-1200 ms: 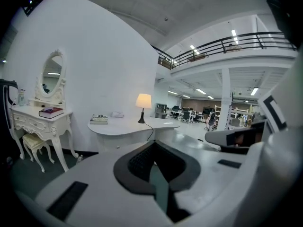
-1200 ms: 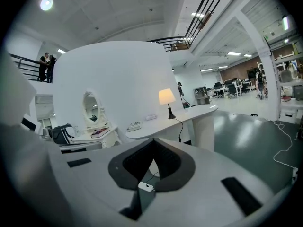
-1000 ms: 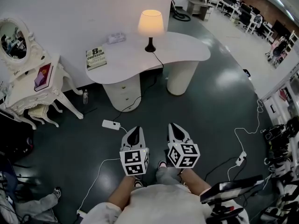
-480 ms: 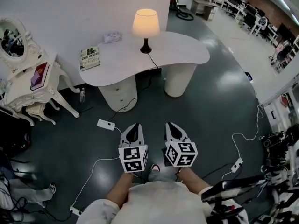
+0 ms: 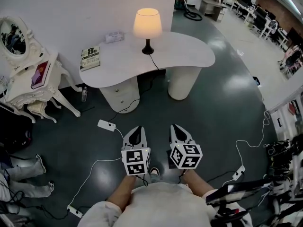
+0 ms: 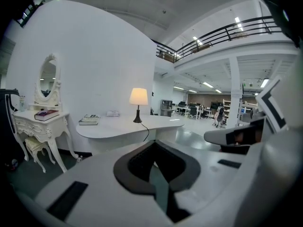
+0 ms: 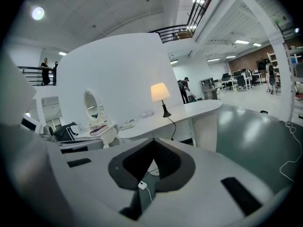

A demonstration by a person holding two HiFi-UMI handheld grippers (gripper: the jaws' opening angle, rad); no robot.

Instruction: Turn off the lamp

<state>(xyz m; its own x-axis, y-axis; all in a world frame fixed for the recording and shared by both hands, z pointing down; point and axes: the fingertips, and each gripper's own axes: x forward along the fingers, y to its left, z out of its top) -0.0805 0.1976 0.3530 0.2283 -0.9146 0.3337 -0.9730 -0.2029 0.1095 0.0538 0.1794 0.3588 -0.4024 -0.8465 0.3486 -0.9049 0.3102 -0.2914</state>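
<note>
The lamp (image 5: 147, 22) stands lit on the white curved desk (image 5: 184, 56), with a cream shade and a dark stem and base; its black cord (image 5: 156, 63) runs over the desk's front edge to the floor. It also shows lit in the left gripper view as the lamp (image 6: 138, 97) and in the right gripper view as the lamp (image 7: 160, 92). My left gripper (image 5: 136, 129) (image 6: 154, 143) and right gripper (image 5: 177, 127) (image 7: 152, 141) are side by side over the dark floor, well short of the desk. Both are shut and hold nothing.
A book (image 5: 90, 58) and a tissue pack (image 5: 114, 37) lie on the desk. An ornate white vanity (image 5: 33, 86) with a mirror stands at the left. A power strip (image 5: 106, 125) and cables lie on the floor. A person's legs (image 5: 23, 174) are at the lower left, equipment (image 5: 284, 150) at the right.
Both grippers and I have moved forward toward the desk. The legs at the lower left have shifted. The lamp stays lit and both grippers stay shut.
</note>
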